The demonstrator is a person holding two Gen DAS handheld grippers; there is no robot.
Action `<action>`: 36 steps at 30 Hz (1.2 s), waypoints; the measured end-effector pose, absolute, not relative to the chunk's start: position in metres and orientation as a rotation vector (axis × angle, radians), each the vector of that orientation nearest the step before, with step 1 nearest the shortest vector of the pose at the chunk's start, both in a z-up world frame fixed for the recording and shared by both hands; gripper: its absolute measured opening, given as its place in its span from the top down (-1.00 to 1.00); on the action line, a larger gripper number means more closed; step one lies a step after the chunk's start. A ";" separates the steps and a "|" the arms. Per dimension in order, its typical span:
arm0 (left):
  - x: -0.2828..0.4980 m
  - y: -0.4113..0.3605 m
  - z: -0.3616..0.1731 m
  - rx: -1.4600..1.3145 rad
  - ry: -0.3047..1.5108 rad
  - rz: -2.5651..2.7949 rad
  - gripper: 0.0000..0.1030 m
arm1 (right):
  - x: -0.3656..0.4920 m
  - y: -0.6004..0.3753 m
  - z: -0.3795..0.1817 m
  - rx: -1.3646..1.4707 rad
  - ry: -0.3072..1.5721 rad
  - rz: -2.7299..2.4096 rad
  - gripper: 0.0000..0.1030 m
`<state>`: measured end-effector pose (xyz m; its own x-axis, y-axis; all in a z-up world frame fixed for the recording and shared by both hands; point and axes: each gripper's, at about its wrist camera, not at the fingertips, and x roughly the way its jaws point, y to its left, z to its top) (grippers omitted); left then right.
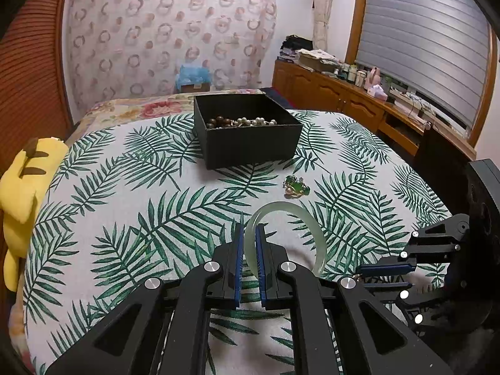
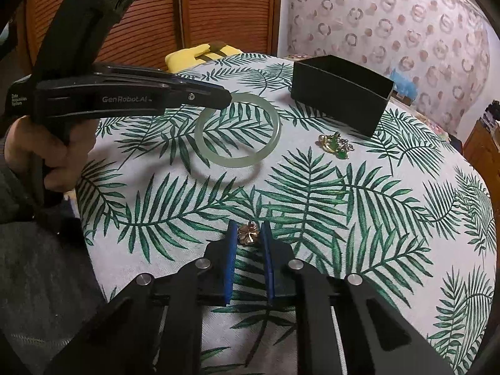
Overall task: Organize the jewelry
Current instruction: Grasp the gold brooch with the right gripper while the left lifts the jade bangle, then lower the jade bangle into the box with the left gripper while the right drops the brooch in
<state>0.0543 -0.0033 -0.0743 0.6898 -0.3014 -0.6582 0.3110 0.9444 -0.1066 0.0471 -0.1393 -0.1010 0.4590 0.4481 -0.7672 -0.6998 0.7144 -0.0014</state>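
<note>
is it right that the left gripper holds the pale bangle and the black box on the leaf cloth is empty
Not quite. The left gripper does hold the pale bangle, but the black box is not empty: the left wrist view shows beads inside it.

A home bedroom: a bed [image 1: 125,193] under a palm-leaf cover, a patterned curtain [image 1: 168,31] behind it, wooden cabinets [image 1: 328,93] at its right.

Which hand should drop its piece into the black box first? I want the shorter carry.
Probably left: the left gripper grips the jade bangle, lifted, facing the black box. The right gripper only brackets the gold brooch.
</note>
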 end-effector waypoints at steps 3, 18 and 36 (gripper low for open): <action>0.057 -0.003 -0.072 0.010 0.726 -0.338 0.87 | 0.054 -0.143 -0.098 -0.330 0.819 0.715 0.67; 0.077 -0.005 -0.060 0.019 0.677 -0.323 0.87 | 0.114 -0.158 -0.068 -0.273 0.731 0.644 0.67; 0.108 -0.005 -0.036 0.039 0.614 -0.297 0.87 | 0.201 -0.147 -0.032 -0.218 0.663 0.598 0.67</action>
